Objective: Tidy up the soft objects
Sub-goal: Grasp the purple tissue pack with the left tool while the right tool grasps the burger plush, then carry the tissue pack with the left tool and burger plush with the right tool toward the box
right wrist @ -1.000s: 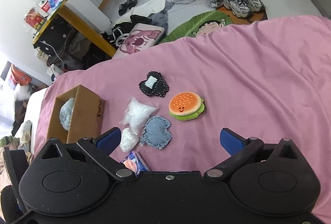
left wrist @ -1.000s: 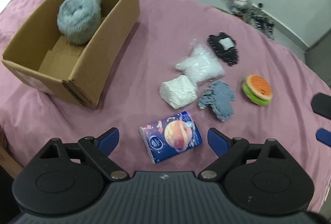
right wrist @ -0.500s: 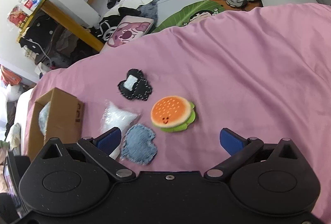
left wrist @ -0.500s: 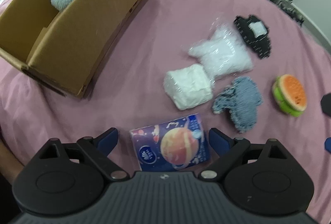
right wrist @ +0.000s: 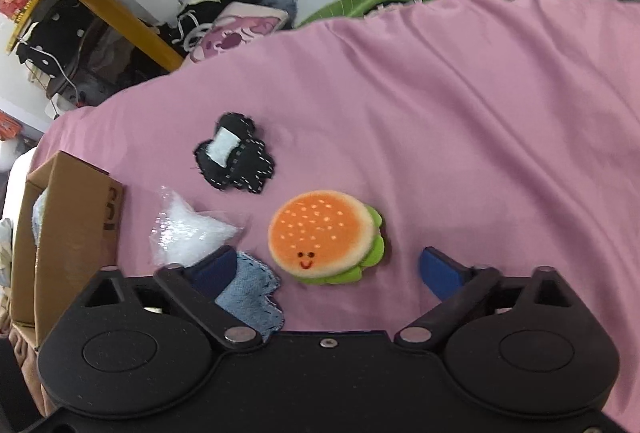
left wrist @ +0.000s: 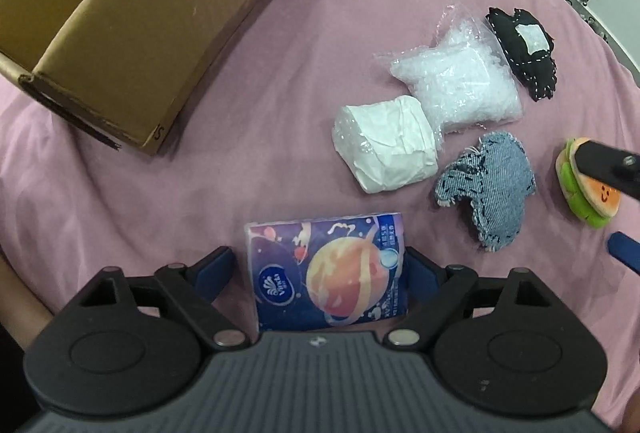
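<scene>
On a pink-sheeted bed, the left gripper (left wrist: 320, 265) straddles a tissue pack (left wrist: 326, 269) with jaws open, while the right gripper (right wrist: 326, 265), jaws also open, frames a plush burger (right wrist: 324, 237). Both look light and squashy, best pinched across their sides. Only the left view shows the pack; the cardboard box (left wrist: 160, 45) waits nearby.
</scene>
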